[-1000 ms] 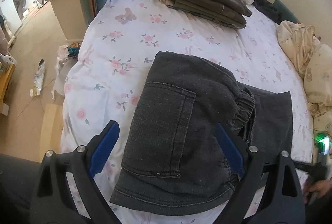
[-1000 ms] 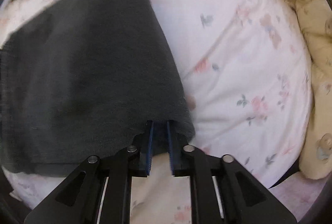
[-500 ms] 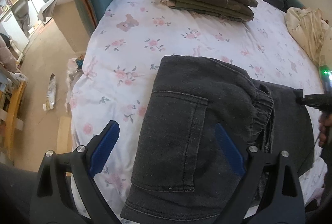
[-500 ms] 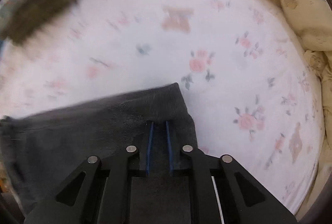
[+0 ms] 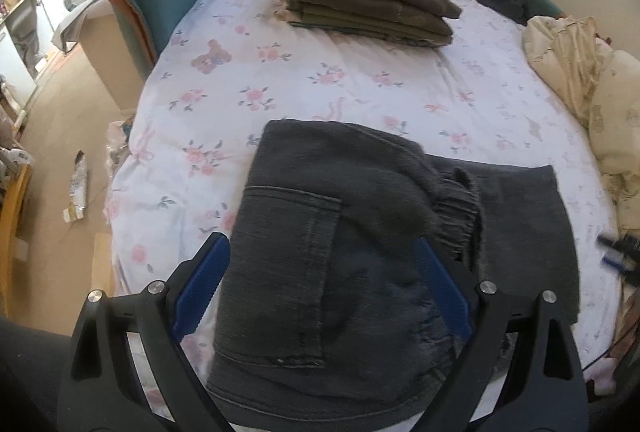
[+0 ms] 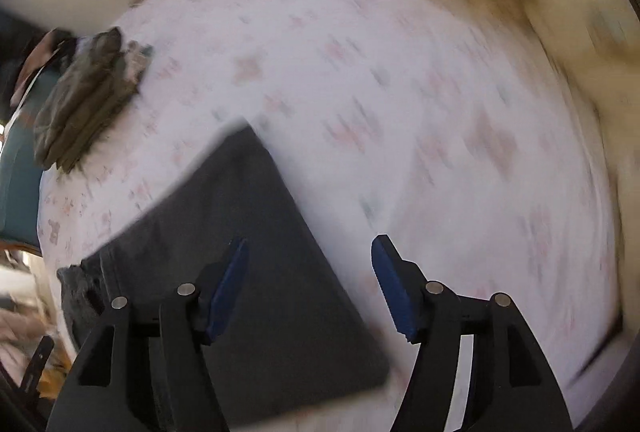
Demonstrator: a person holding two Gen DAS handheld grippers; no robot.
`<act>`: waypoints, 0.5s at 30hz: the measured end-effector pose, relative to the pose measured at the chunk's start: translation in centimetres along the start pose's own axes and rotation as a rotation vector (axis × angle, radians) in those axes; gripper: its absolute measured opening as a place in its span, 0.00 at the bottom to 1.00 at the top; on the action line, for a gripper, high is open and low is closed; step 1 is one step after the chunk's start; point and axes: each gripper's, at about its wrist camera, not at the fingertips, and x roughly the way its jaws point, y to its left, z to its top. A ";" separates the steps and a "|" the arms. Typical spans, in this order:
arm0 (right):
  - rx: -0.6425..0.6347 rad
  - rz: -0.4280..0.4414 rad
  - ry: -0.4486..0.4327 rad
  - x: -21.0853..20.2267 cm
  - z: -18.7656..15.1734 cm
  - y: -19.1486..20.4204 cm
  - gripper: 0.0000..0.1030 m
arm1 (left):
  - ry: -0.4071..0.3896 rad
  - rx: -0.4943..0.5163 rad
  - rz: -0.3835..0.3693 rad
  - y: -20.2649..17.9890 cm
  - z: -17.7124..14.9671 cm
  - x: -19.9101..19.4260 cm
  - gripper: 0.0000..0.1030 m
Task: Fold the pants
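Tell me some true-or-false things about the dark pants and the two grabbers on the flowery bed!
1. The right gripper is pinching the dark grey denim pants. False: its jaws are spread apart and hold nothing.
2. The left gripper is open. True.
3. A stack of folded olive-green clothes sits farther up the white floral bedsheet. True.
4. The dark pants lie on the floor. False: they lie on the bedsheet.
5. A back pocket shows on the pants. True.
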 end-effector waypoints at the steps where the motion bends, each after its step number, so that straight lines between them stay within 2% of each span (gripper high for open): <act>1: 0.029 -0.004 0.024 0.5 -0.7 -0.8 0.64 | -0.005 0.008 -0.005 -0.2 -0.1 -0.2 0.89; 5: 0.159 -0.046 0.097 2.4 -4.6 -3.8 0.64 | -0.015 0.029 -0.007 -0.6 -0.5 -0.6 0.89; 8: 0.148 -0.040 0.126 3.7 -5.9 -4.2 0.66 | -0.006 0.032 -0.006 -0.4 -0.9 -0.6 0.89; 10: 0.170 -0.020 0.134 4.3 -6.6 -4.3 0.67 | -0.007 0.034 -0.003 -0.2 -1.0 -0.6 0.89; 12: 0.172 -0.027 0.097 4.6 -7.6 -4.2 0.67 | -0.011 0.033 -0.004 -0.1 -1.0 -0.6 0.89; 13: 0.160 -0.040 0.084 4.8 -7.9 -3.8 0.65 | -0.014 0.035 -0.006 -0.1 -0.9 -0.6 0.89; 14: 0.146 -0.040 0.076 4.7 -8.1 -3.1 0.47 | -0.017 0.036 -0.005 -0.1 -0.8 -0.6 0.89; 15: 0.123 -0.022 0.081 4.7 -8.2 -2.4 0.43 | -0.020 0.036 -0.006 -0.1 -0.8 -0.7 0.89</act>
